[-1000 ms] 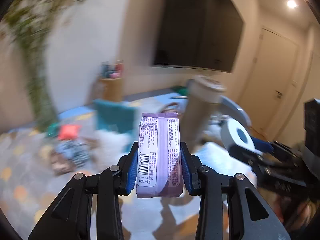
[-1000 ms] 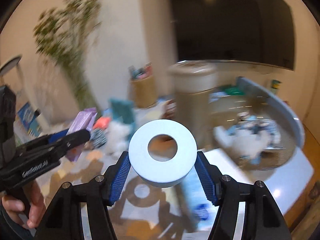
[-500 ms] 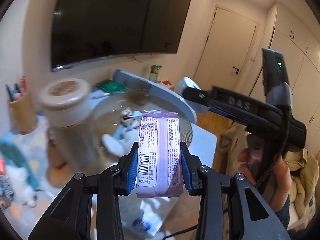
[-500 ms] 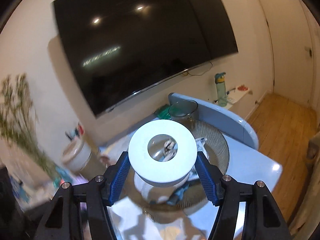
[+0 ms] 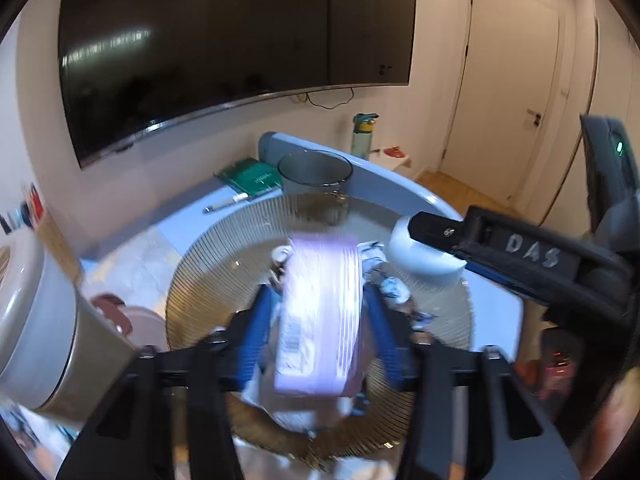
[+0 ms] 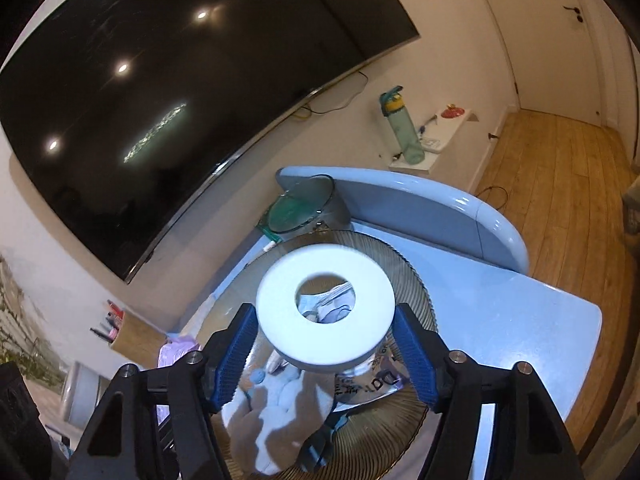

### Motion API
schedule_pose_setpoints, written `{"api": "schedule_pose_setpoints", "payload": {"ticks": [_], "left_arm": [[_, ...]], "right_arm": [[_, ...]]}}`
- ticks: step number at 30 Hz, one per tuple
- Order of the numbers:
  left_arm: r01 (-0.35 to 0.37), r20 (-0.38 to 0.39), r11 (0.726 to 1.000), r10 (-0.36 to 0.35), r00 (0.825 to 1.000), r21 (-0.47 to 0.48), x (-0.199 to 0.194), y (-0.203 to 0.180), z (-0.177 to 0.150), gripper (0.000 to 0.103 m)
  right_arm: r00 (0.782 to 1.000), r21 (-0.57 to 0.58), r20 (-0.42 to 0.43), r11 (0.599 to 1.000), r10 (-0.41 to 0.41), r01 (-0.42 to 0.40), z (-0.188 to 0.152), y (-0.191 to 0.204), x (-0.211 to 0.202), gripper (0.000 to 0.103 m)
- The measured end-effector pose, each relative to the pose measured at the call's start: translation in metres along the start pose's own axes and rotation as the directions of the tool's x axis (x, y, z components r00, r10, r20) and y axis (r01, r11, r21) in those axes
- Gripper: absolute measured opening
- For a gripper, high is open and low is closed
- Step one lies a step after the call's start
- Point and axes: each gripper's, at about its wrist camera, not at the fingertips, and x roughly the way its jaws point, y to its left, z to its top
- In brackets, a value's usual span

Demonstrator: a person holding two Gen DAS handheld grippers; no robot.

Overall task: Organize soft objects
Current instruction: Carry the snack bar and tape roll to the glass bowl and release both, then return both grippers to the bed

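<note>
A purple tissue pack [image 5: 320,312], blurred, hangs between the blue pads of my left gripper [image 5: 318,300]. Its jaws are opening and gaps show on both sides of the pack. Below it sits a ribbed glass bowl [image 5: 208,264] with soft toys [image 6: 280,400] inside. My right gripper [image 6: 324,312] holds station over the same bowl [image 6: 416,292]. A white roll [image 6: 280,320] sits between its pads, and these jaws are opening too, with a slim gap either side. The left wrist view shows that roll [image 5: 420,256] at the bowl's right rim.
A beige lidded canister [image 5: 48,320] stands left of the bowl. Behind the bowl are a glass jar [image 5: 314,172], a green book [image 5: 252,176] and the blue table's raised rim [image 6: 400,196]. A pencil holder [image 6: 132,336] stands at the wall. A person's hand [image 5: 616,400] grips the right handle.
Both grippers swung from the toy-strewn side to above the glass bowl. Both pairs of jaws have spread, and the purple pack has gone blurred and tilted between the left pads.
</note>
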Motion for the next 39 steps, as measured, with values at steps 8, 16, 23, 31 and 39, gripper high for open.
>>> {"api": "schedule_pose_setpoints", "payload": {"ticks": [8, 16, 23, 31, 39], "left_arm": [[0.02, 0.074, 0.993, -0.029, 0.997, 0.113, -0.035, -0.02, -0.017, 0.085], [0.153, 0.098, 0.984, -0.162, 0.982, 0.091, -0.129, 0.017, -0.052, 0.085], [0.01, 0.139, 0.999, -0.003, 0.99, -0.051, -0.228, 0.127, -0.099, 0.085], [-0.277, 0.145, 0.874, 0.358, 0.922, -0.399, -0.316, 0.281, -0.142, 0.085], [-0.336, -0.05, 0.736, 0.381, 0.923, -0.588, -0.26, 0.368, -0.22, 0.085]], "right_arm": [[1.0, 0.018, -0.006, 0.999, 0.029, -0.029, -0.005, -0.016, -0.017, 0.073], [0.997, -0.052, 0.025, 0.996, 0.08, -0.078, -0.038, 0.001, -0.072, 0.074], [0.967, -0.307, -0.066, 0.917, 0.248, -0.256, -0.098, 0.069, -0.099, 0.083], [0.93, -0.611, -0.235, 0.701, 0.283, -0.368, -0.189, 0.206, -0.085, 0.085], [0.929, -0.687, -0.338, 0.634, 0.154, -0.355, -0.288, 0.273, 0.009, 0.09]]}}
